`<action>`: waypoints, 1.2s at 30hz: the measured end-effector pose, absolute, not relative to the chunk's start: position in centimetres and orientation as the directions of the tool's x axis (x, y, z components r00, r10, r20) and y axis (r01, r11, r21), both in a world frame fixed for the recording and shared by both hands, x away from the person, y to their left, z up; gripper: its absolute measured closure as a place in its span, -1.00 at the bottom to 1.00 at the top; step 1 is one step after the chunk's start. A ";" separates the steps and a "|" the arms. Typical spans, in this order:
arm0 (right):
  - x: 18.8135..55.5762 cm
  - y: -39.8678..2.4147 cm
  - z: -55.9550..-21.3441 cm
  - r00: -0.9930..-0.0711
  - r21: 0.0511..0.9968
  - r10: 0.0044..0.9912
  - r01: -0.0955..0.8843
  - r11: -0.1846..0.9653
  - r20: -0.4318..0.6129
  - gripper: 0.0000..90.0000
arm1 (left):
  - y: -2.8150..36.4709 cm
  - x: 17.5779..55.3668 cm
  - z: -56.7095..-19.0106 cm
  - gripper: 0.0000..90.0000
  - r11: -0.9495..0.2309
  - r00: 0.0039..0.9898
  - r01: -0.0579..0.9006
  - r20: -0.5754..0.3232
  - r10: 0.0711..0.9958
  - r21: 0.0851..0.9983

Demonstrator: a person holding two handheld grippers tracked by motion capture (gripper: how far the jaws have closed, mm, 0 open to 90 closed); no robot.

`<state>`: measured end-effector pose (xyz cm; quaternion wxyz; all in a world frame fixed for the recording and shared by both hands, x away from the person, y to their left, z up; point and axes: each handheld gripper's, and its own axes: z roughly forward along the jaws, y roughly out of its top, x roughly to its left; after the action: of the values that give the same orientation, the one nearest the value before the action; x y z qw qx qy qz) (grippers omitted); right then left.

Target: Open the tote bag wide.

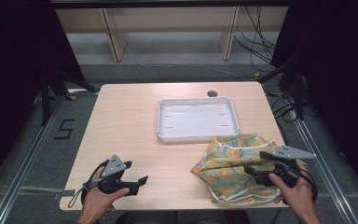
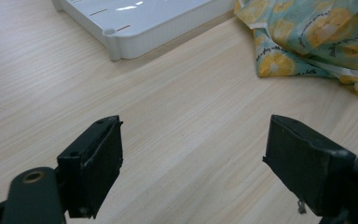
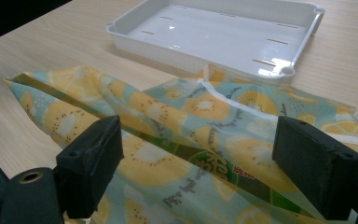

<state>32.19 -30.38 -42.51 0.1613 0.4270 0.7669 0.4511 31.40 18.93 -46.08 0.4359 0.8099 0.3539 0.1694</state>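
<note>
Wood-grain table (image 1: 135, 126) on grey floor (image 1: 23, 154), white tray (image 1: 167, 135), lemon-print bag (image 1: 223, 163); both grippers (image 1: 137, 184) (image 1: 256, 163) wide open, empty.

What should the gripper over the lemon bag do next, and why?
Probably lower the right gripper and close on the lemon-print bag: its jaws stand open above the crumpled bag, holding nothing, and the white tray beside it lies empty.
</note>
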 end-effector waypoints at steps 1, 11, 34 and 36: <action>32.2 -30.4 -42.5 -0.579 0.830 0.804 0.510 0.225 0.138 -0.62 | 18.6 31.2 -46.2 -0.59 -0.333 0.669 0.447 -0.063 0.741 0.830; 32.1 -30.4 -42.5 -0.572 0.823 0.804 0.526 0.212 0.158 -0.62 | 18.3 31.2 -45.9 -0.59 -0.375 0.697 0.427 -0.035 0.717 0.823; 32.4 -30.6 -42.4 -0.586 0.841 0.803 0.486 0.236 0.113 -0.62 | 8.7 31.1 -46.4 -0.60 -0.443 0.848 0.323 -0.047 0.529 0.836; 32.4 -30.6 -42.3 -0.583 0.839 0.805 0.490 0.236 0.114 -0.62 | 7.3 31.3 -46.5 -0.56 -0.450 0.864 0.295 -0.035 0.502 0.843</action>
<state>32.38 -30.61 -42.32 0.1742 0.4223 0.7665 0.4514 31.32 7.29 -46.53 0.4682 0.8444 0.2360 0.1103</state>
